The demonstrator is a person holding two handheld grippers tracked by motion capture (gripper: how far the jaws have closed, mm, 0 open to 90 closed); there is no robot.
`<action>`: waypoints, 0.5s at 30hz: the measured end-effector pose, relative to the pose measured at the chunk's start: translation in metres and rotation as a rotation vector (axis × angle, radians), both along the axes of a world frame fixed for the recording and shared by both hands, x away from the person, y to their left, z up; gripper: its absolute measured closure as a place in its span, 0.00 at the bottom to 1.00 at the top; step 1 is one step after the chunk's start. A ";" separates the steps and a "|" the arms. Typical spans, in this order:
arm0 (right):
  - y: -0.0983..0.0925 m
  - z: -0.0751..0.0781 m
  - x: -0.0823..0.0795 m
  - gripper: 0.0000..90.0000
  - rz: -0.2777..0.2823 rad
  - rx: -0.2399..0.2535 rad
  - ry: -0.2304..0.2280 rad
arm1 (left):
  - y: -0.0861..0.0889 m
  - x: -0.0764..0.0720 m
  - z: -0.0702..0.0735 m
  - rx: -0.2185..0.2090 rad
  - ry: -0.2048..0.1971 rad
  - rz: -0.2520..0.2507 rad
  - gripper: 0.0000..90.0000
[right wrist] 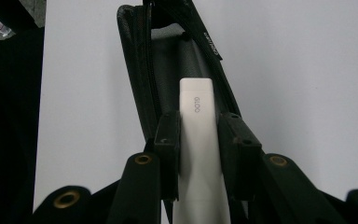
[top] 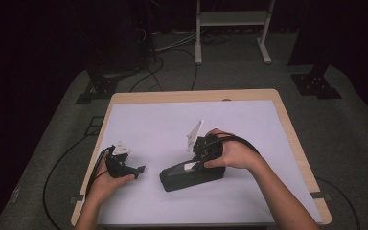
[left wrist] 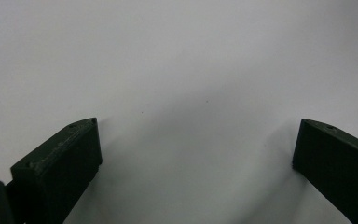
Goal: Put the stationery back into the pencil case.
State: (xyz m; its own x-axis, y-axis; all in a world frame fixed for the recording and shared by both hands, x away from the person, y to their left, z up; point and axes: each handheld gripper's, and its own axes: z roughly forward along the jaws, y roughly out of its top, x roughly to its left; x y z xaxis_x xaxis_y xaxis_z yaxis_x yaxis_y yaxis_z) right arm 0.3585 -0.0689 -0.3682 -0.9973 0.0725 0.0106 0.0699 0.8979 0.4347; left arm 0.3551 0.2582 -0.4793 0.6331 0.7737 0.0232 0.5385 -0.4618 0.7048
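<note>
The tabletop [top: 139,120] is a pale sheet w/ a wooden rim along the far and right edges. Most of it lies bare: the whole far half, plus a broad strip at right. The black pouch [top: 189,176] lies near the middle of the near half, well in from every edge, mouth toward the right hand-held gripper [top: 195,165].

Right hand-held gripper: jaws pinched narrow on a white stick-shaped device [right wrist: 196,140], one pad on each long side. In the right gripper view the device's far end w/ small grey lettering pokes past the pads into the pouch's [right wrist: 168,60] open zip mouth, grey lining behind it. The gripper body sits just above the pouch's right end in the high view, hand wrapped round it.

Left hand-held gripper [top: 133,168] sits near the tabletop's left edge, well apart from the pouch, pointing toward it. In the left gripper view its jaws stand wide, nothing between them, bare tabletop [left wrist: 191,70] ahead.
</note>
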 end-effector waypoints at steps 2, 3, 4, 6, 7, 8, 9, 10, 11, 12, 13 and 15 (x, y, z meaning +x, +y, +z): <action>0.000 0.000 0.000 0.75 0.005 0.011 0.002 | 0.000 0.000 0.000 0.000 0.000 0.000 0.00; 0.000 0.001 0.000 0.74 0.006 0.015 0.005 | 0.000 0.000 0.000 0.000 0.000 0.000 0.00; 0.000 0.002 0.000 0.74 0.004 0.018 0.003 | 0.000 0.000 0.000 0.000 0.000 0.000 0.00; -0.001 0.003 -0.001 0.74 0.000 0.022 0.001 | 0.000 0.000 0.000 0.000 0.000 0.000 0.00; -0.002 0.004 -0.001 0.73 -0.002 0.024 0.000 | 0.000 0.000 0.000 0.000 0.000 0.000 0.00; -0.003 0.005 0.000 0.73 -0.004 0.026 -0.004 | 0.000 0.000 0.000 0.000 0.000 0.000 0.00; -0.004 0.005 0.000 0.73 -0.009 0.029 -0.008 | 0.000 0.000 0.000 0.000 0.000 0.000 0.00; -0.006 0.006 0.001 0.72 -0.012 0.035 -0.015 | 0.000 0.000 0.000 0.000 0.000 0.000 0.00; -0.008 0.007 0.001 0.72 -0.022 0.041 -0.015 | 0.000 0.000 0.000 0.000 0.000 0.000 0.00; -0.010 0.008 0.001 0.71 -0.029 0.048 -0.017 | 0.000 0.000 0.000 0.000 0.000 0.000 0.00; -0.012 0.009 0.002 0.70 -0.034 0.055 -0.020 | 0.000 0.000 0.000 0.000 0.000 0.000 0.00; -0.017 0.011 0.004 0.68 -0.051 0.066 -0.022 | 0.000 0.000 0.000 0.000 0.000 0.000 0.00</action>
